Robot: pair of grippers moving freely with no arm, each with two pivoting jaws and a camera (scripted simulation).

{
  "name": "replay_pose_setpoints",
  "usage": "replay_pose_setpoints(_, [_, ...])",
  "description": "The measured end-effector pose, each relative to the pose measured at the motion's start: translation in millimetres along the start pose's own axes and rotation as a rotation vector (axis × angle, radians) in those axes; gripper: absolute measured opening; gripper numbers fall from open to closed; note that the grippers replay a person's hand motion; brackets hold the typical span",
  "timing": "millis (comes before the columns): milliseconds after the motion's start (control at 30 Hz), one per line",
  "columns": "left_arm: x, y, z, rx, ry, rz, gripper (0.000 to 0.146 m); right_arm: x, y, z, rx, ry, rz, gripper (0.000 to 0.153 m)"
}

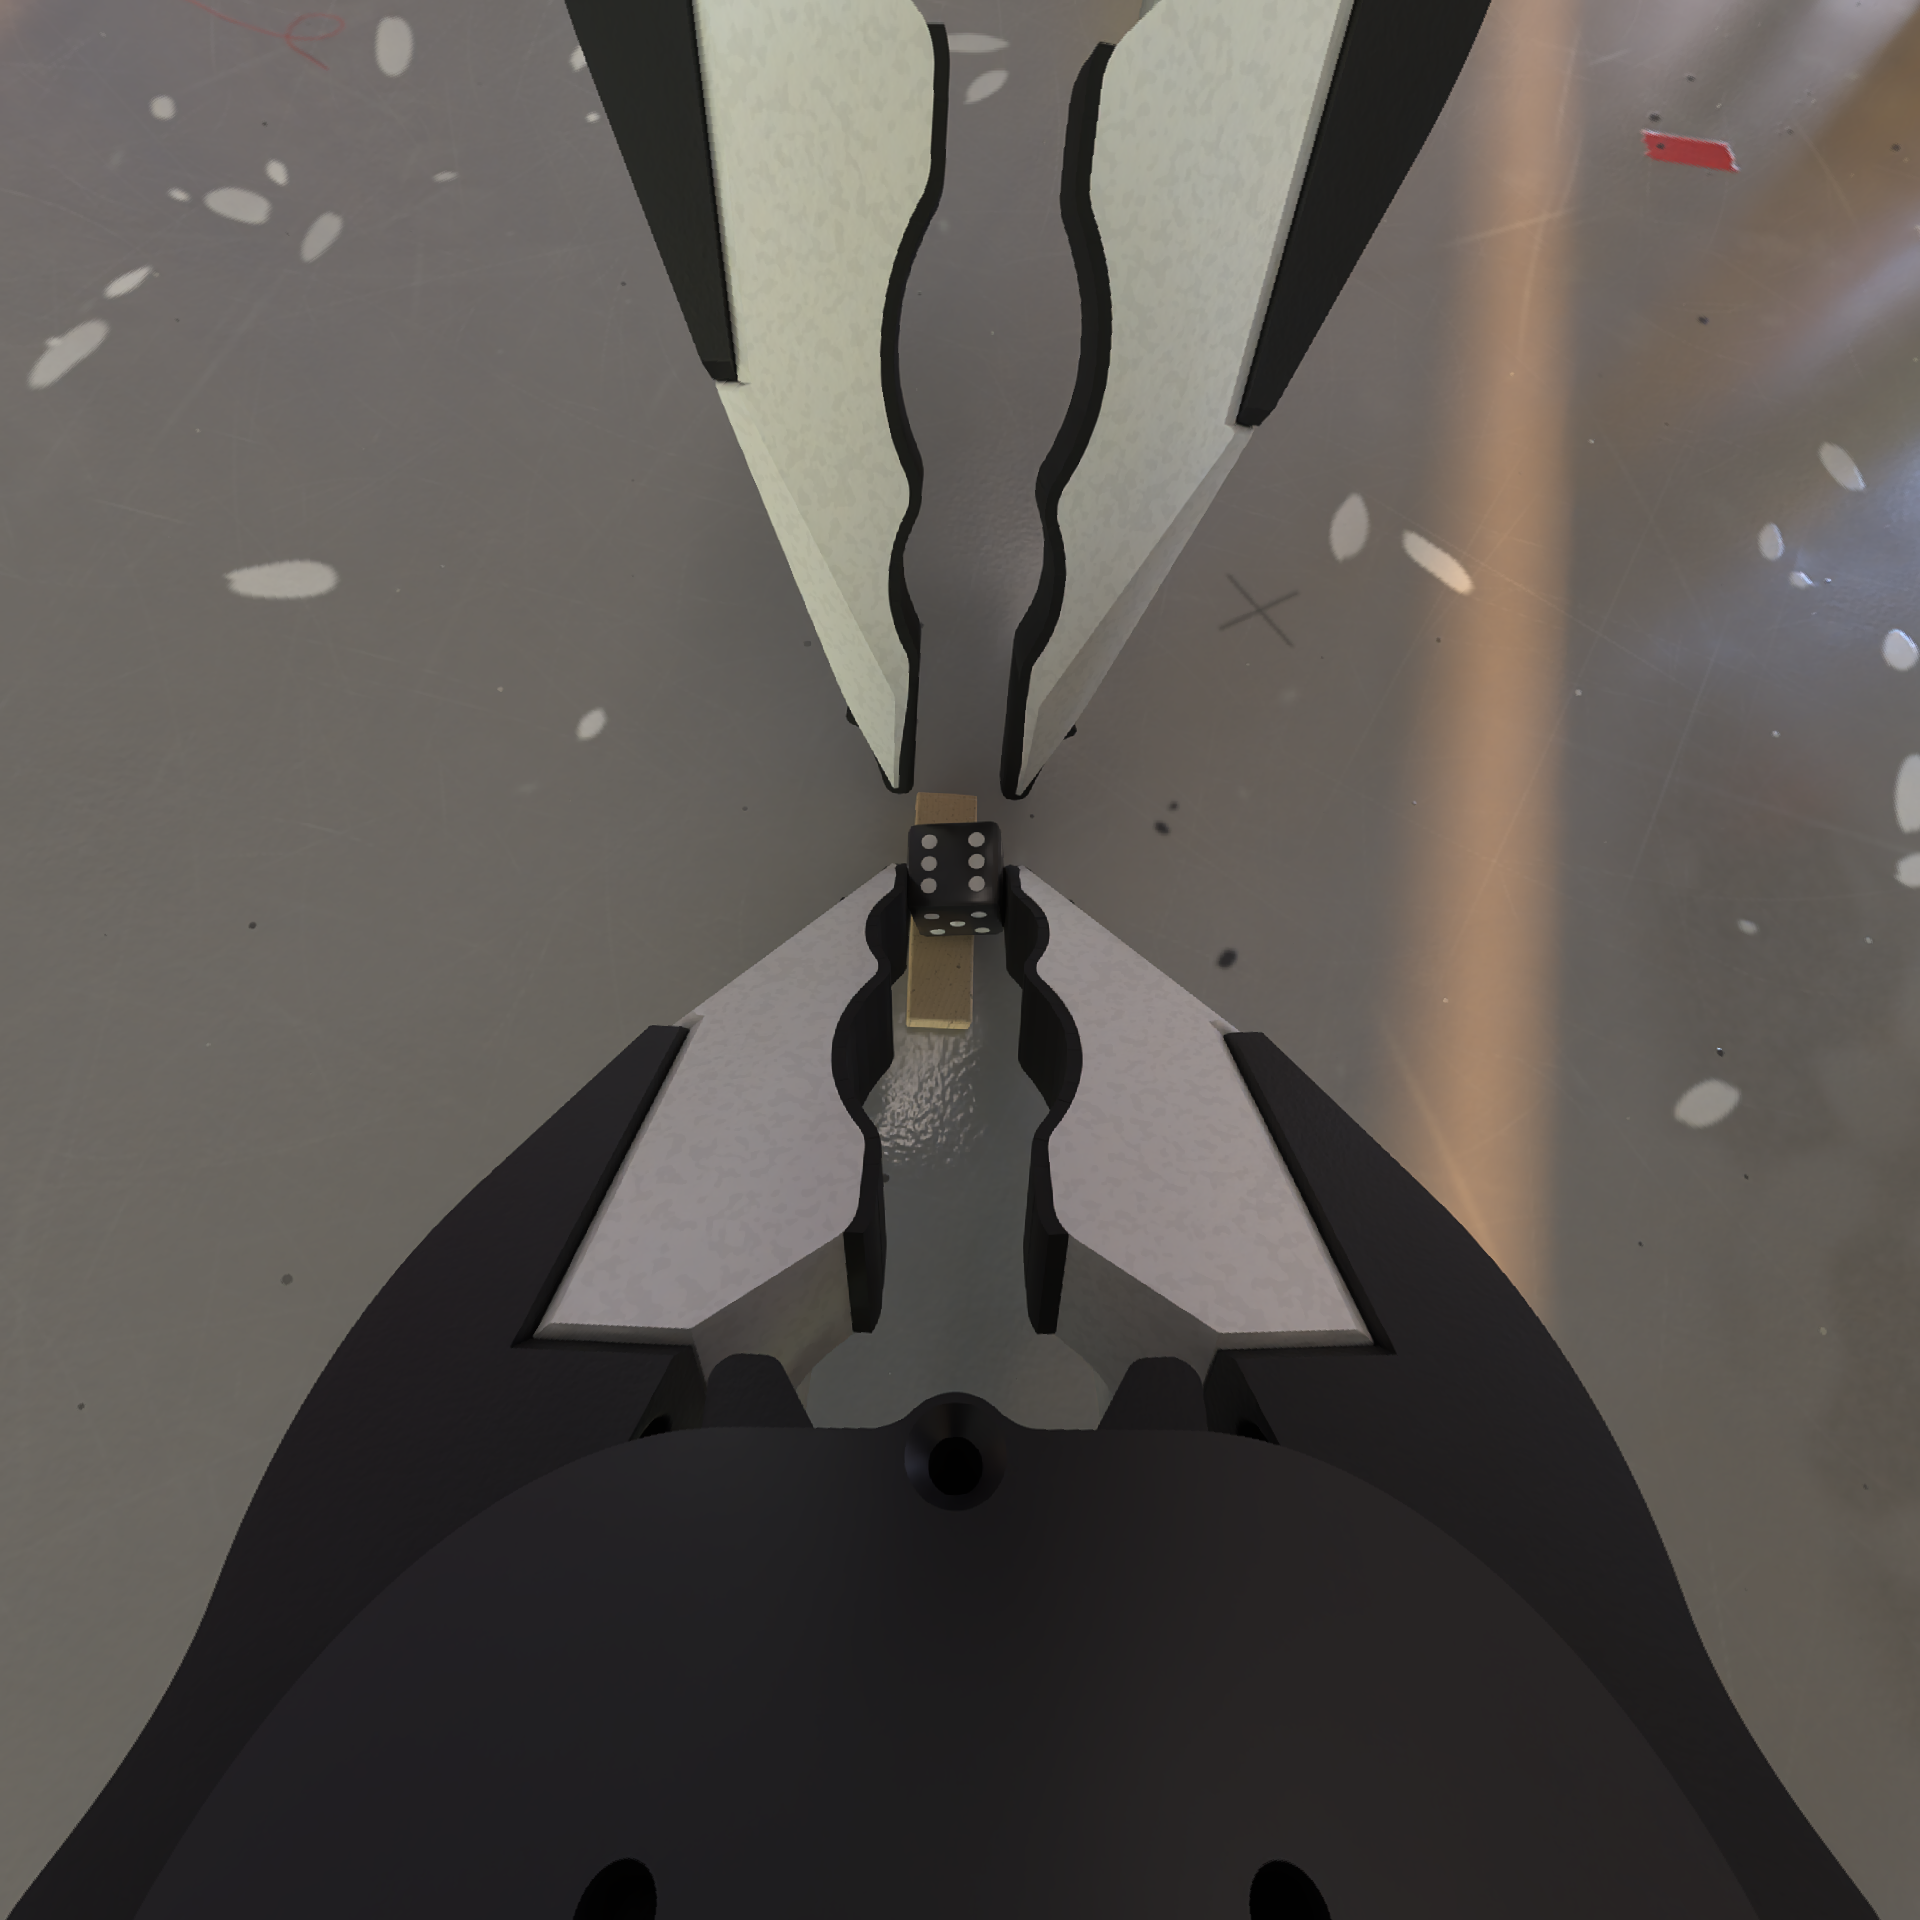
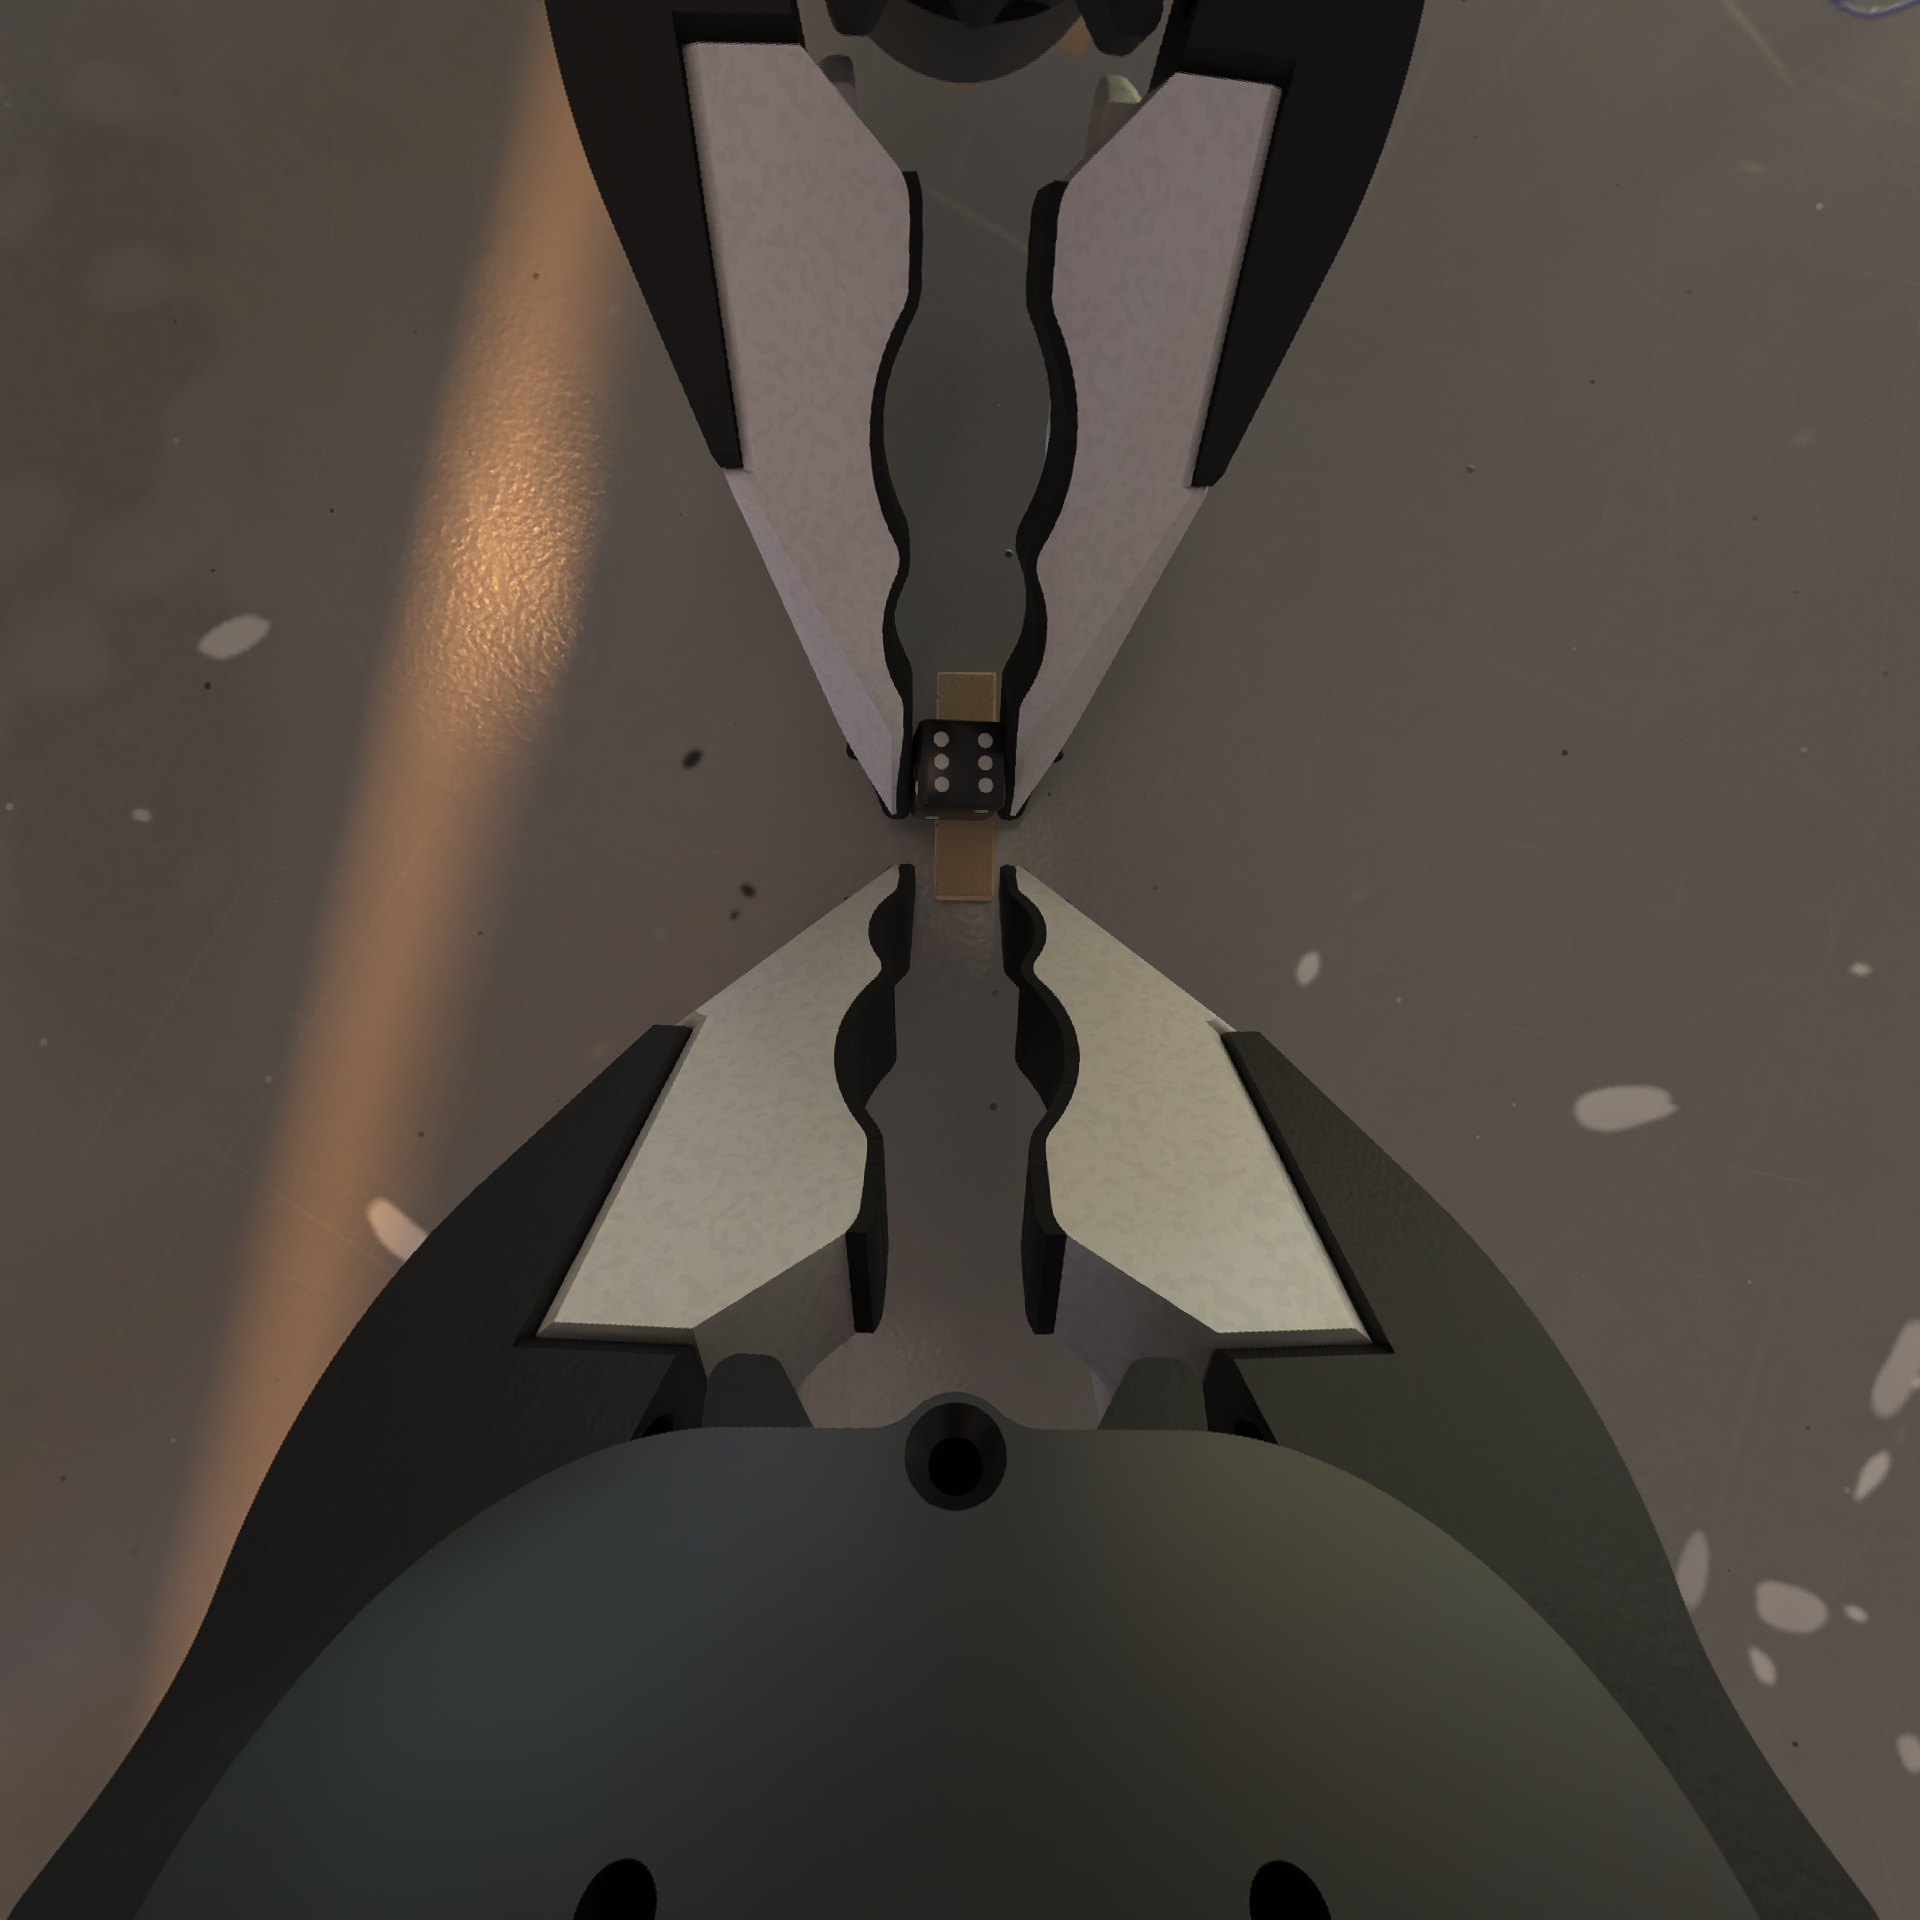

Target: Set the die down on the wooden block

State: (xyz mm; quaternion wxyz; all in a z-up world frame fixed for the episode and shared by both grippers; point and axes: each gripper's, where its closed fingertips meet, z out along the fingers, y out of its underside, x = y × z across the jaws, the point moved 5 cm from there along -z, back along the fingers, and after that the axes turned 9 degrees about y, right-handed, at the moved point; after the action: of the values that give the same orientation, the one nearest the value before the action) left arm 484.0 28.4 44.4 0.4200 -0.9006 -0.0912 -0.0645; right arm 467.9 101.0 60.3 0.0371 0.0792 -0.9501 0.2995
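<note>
A black die (image 1: pixel 954 868) with white pips sits between the fingertips of my left gripper (image 1: pixel 958 871), which is shut on it. Directly under the die lies a thin, narrow wooden block (image 1: pixel 940 982), flat on the grey table. I cannot tell whether the die touches the block. My right gripper (image 2: pixel 953 871) faces the left one tip to tip, jaws a little apart. The block's near end (image 2: pixel 961 868) lies in that gap with space on both sides. The die (image 2: pixel 958 764) and left gripper (image 2: pixel 954 810) show above it. The right gripper (image 1: pixel 956 788) also shows in the left wrist view.
The grey tabletop (image 1: pixel 416 935) has pale specks and small dark dots. A strip of red tape (image 1: pixel 1688 151) lies far right, and a faint X mark (image 1: pixel 1259 613) is drawn right of the grippers. A warm light band (image 2: pixel 499 582) crosses the surface.
</note>
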Motion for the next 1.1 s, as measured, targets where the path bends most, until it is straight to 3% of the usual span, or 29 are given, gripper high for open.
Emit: replay_pose_setpoints(1100, [-0.7, -0.5, 0.2, 0.001, 0.009, 0.000, 0.017, -3.4, 0.9, -0.7, 0.010, 0.052, -0.044, 0.017])
